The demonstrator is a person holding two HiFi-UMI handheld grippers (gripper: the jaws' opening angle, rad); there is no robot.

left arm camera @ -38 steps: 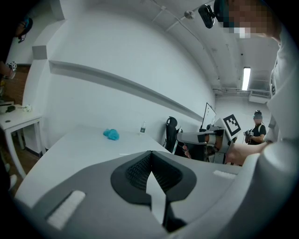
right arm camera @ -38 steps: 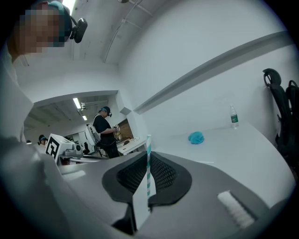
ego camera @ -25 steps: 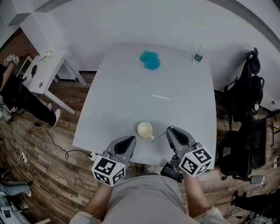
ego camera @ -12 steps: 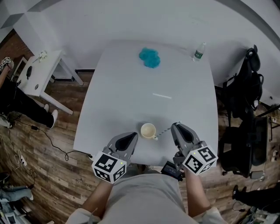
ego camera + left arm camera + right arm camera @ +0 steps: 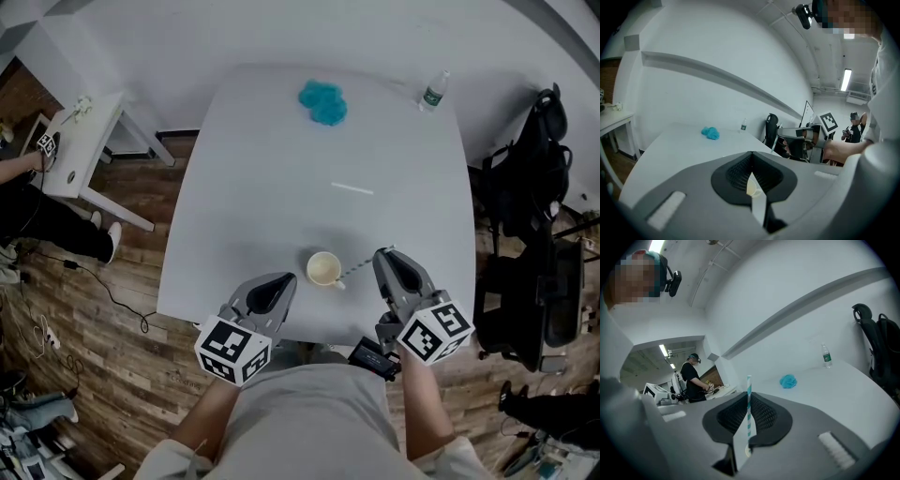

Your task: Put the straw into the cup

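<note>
A person's right gripper (image 5: 382, 255) has its jaws clamped on a teal-and-white striped straw (image 5: 361, 266) at the near edge of a white tabletop (image 5: 281, 187), low in the head view. The straw's long axis runs on a diagonal: its upper end shows beside the jaw tips, and its lower end points down and left toward a cream cup (image 5: 324, 268). That end sits just beside the cup's right rim, and the straw is not yet inside the cup. In the right gripper view the straw stands upright in the middle of the frame, pinched low between the closed jaws.

The left gripper (image 5: 283, 280) rests just lower left of the cup, jaws together and holding nothing. The cup shows as a pale sliver through the gap beneath them in the left gripper view. Both forearms rise from the bottom edge of the head view, each gripper angled inward toward the cup, marker cubes nearest the camera.

A second straw (image 5: 352, 188) lies flat at mid-tabletop, well apart from the cup. A blue cloth (image 5: 323, 101) and a water bottle (image 5: 432, 90) sit toward the far edge.
</note>
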